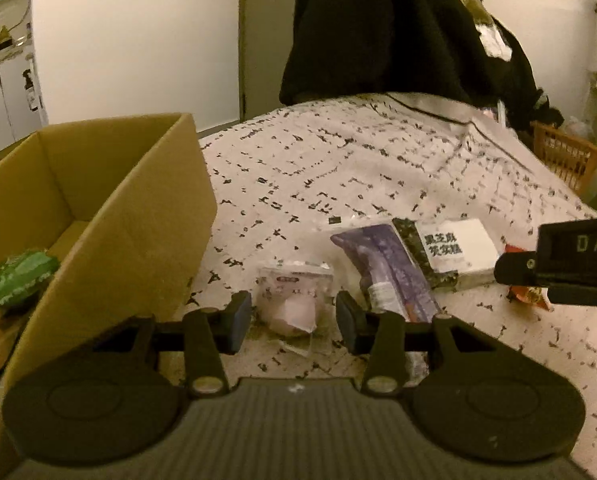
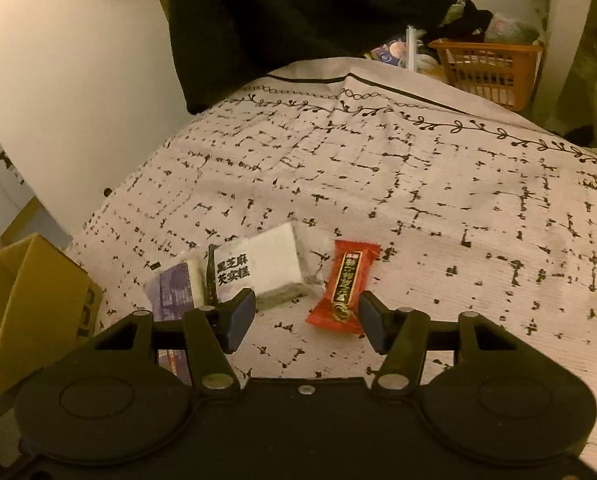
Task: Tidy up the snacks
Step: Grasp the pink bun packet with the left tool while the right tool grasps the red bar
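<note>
My left gripper (image 1: 294,320) is open, low over the patterned cloth (image 1: 338,168), with a small pale pink packet (image 1: 292,300) lying between its fingertips; the pads do not press on it. Right of it lie a purple packet (image 1: 390,264) and a white box with black lettering (image 1: 454,248). My right gripper (image 2: 306,320) is open just above a red wrapped snack (image 2: 344,288), which lies between its fingers, closer to the right one. The white box (image 2: 266,264) and purple packet (image 2: 174,292) sit to its left. In the left wrist view the right gripper (image 1: 570,264) hides most of the red snack (image 1: 526,296).
An open cardboard box (image 1: 110,200) stands at the cloth's left edge with a green snack bag (image 1: 14,280) inside; the box (image 2: 30,304) also shows in the right wrist view. A black garment (image 2: 298,12) hangs at the back. An orange basket (image 2: 486,68) stands at the back right.
</note>
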Demonstrator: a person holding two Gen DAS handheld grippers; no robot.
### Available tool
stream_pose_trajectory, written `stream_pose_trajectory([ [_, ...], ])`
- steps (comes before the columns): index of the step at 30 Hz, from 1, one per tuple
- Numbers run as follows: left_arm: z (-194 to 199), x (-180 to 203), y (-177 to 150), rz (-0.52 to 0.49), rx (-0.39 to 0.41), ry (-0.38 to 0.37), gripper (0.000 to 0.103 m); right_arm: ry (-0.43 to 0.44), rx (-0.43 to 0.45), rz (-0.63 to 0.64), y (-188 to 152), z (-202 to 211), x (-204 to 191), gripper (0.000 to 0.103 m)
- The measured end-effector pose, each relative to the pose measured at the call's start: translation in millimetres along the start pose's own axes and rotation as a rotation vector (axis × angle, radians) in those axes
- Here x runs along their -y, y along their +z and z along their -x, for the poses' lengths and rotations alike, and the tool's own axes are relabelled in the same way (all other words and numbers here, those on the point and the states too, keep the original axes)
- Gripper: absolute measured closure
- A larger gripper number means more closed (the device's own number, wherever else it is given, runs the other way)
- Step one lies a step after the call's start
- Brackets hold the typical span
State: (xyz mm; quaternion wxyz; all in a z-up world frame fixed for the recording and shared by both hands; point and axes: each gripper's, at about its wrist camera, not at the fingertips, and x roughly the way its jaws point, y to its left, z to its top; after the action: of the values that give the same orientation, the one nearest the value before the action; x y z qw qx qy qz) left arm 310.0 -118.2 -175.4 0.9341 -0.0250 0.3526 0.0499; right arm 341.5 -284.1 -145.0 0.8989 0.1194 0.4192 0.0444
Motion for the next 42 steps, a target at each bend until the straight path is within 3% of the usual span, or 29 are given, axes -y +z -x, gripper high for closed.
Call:
stream_pose_trajectory([
  [10,-10,3,-1,-0.024,-0.030,0.003,0.056,-0.096,0.010,-0.057,-2,-10,13,0.050],
  [14,-9,1,-1,-0.013,-0.031,0.000,0.062,-0.090,0.024,-0.103,-5,-11,18,0.051],
  [18,-6,-3,1,0.009,-0.038,0.001,0.066,-0.104,0.045,-0.060,-9,-13,10,0.054],
  [21,-2,-5,0,0.014,-0.041,-0.002,0.067,-0.129,0.049,-0.008,-11,-16,3,0.061],
  [22,0,-6,0,0.015,-0.042,-0.003,0.067,-0.146,0.051,0.012,-11,-17,0,0.068],
  [24,3,-6,-2,0.016,-0.043,-0.005,0.067,-0.162,0.051,0.026,-11,-17,-1,0.071],
  [35,31,-7,-2,0.043,-0.023,-0.039,0.068,-0.152,0.086,0.102,-3,13,-7,0.082],
  [42,44,-9,5,0.064,-0.005,-0.057,0.068,-0.095,0.085,0.041,3,28,2,0.083],
])
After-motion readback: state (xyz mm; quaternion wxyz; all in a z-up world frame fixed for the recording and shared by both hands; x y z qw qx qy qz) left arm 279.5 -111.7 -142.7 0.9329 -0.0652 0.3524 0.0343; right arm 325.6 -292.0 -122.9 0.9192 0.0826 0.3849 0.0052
